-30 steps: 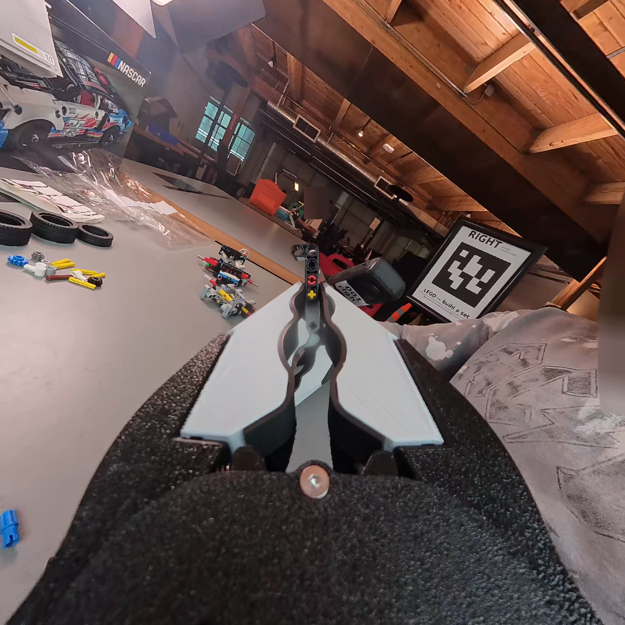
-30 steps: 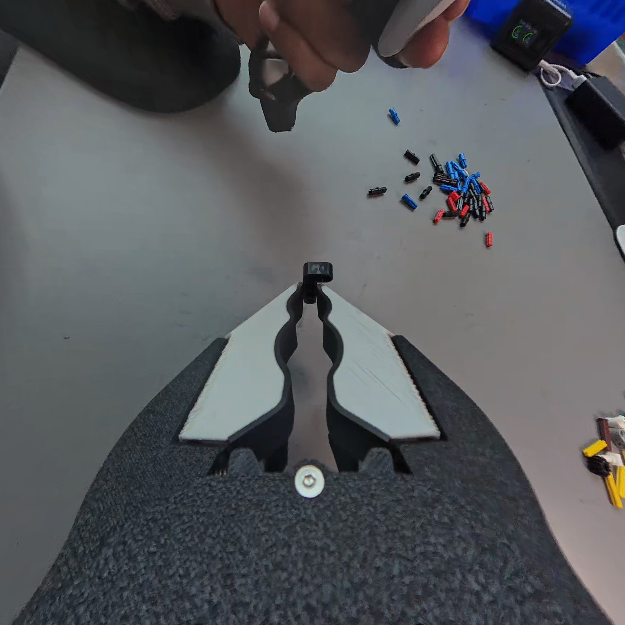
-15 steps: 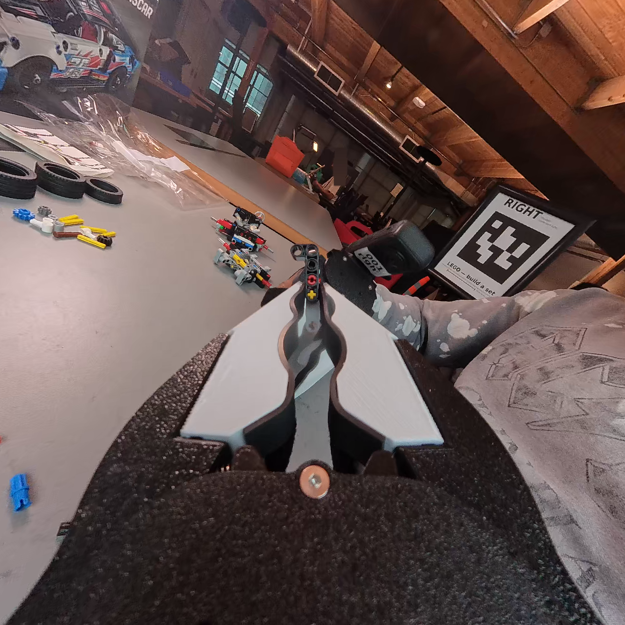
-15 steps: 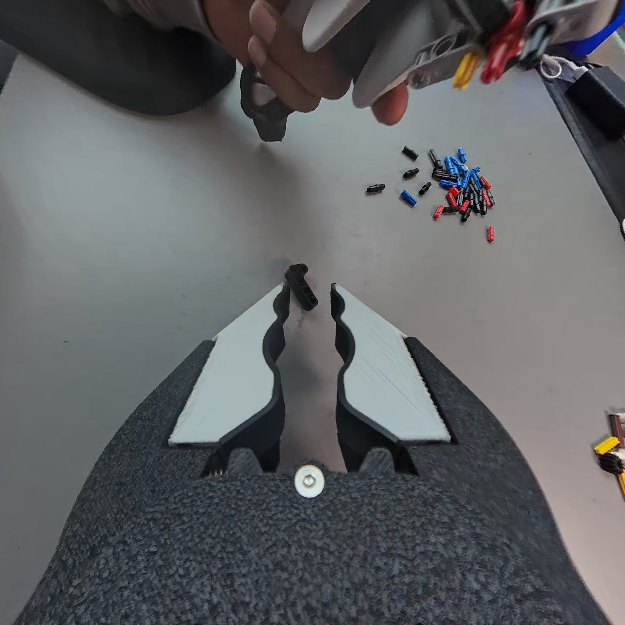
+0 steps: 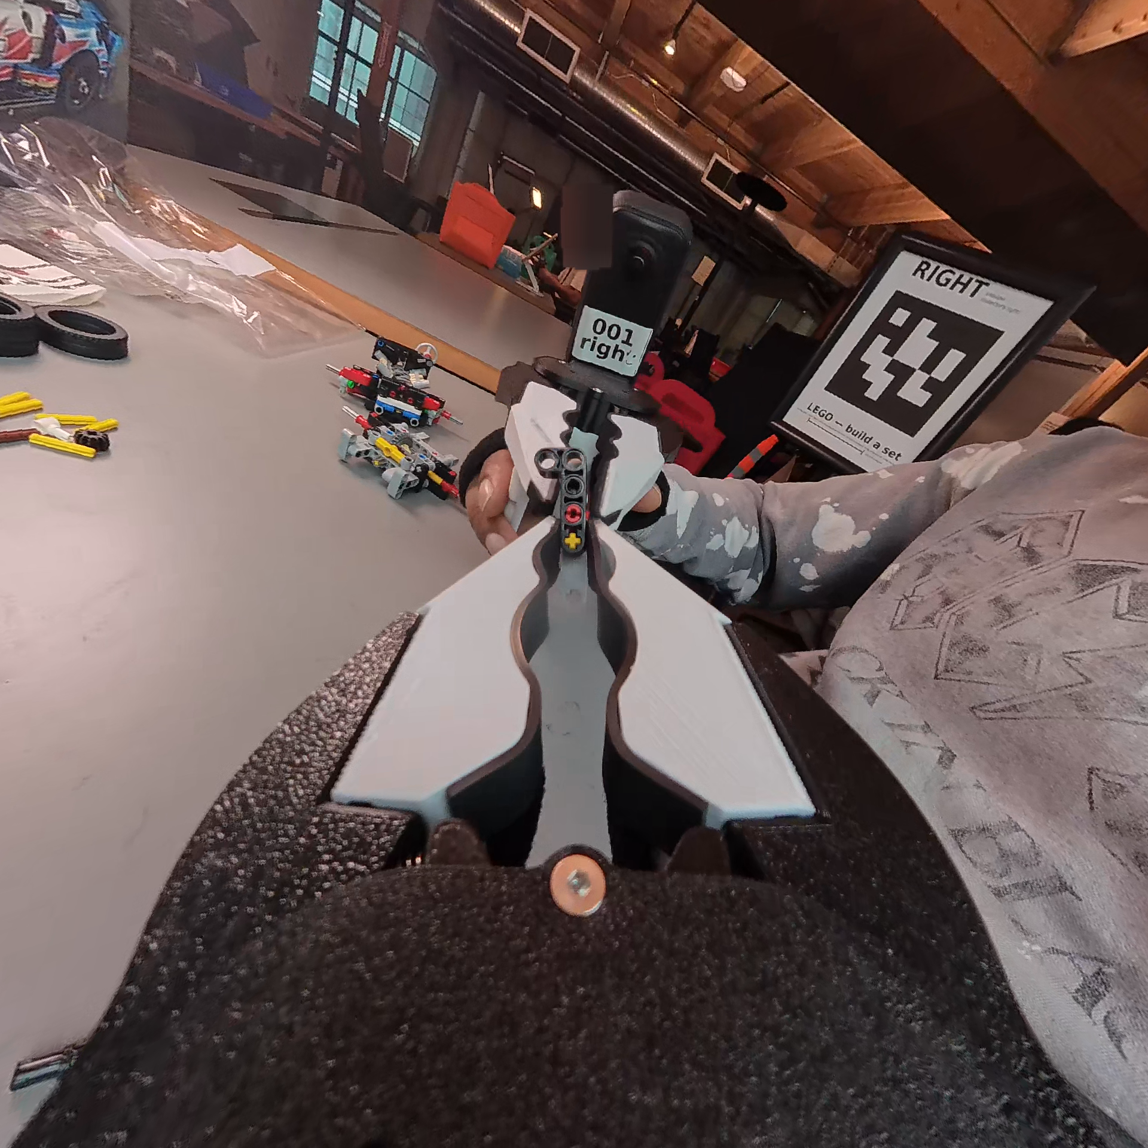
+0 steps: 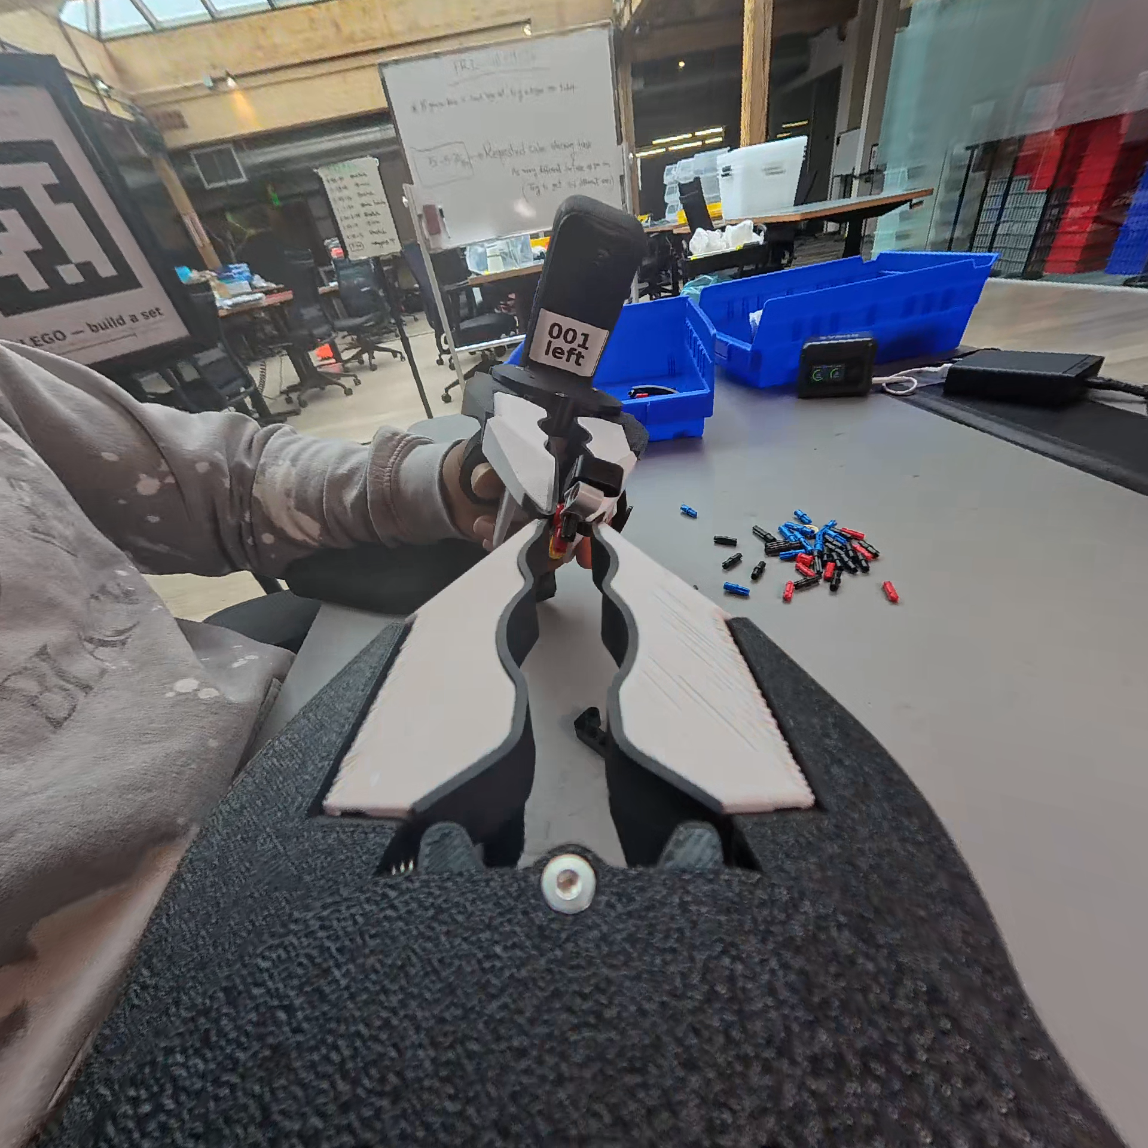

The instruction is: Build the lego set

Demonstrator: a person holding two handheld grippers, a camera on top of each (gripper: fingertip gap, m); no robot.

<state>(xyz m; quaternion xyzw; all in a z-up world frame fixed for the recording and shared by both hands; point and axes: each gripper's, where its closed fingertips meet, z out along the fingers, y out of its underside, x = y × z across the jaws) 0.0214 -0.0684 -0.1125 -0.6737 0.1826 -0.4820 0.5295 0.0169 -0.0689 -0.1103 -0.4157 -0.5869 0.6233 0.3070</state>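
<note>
Since half a second ago the right gripper (image 6: pixel 568 543) has swung up off the table to face the left gripper (image 5: pixel 574 540), leaving the small black piece (image 6: pixel 590 733) it was at lying loose on the grey table (image 6: pixel 932 621) beneath its fingers. Right jaws stand open, nothing between them. Left jaws are closed on a black beam (image 5: pixel 573 497), which stands upright past the tips with a red pin and a yellow axle end in its lower holes and empty holes at top.

Step in hand looks like a regrasp or a mating of the two parts. To do it well: keep the left clamp steady and the beam upright, bring the right tips in square, and close only once lined up; the dropped piece likely needs refetching first.

Left wrist view alone shows the beam's hole face, the partial builds (image 5: pixel 397 428), tyres (image 5: pixel 81 332) and yellow axles (image 5: pixel 62 444). Right wrist view alone shows the dropped piece, the pin pile (image 6: pixel 814 553) and blue bins (image 6: pixel 851 304).
</note>
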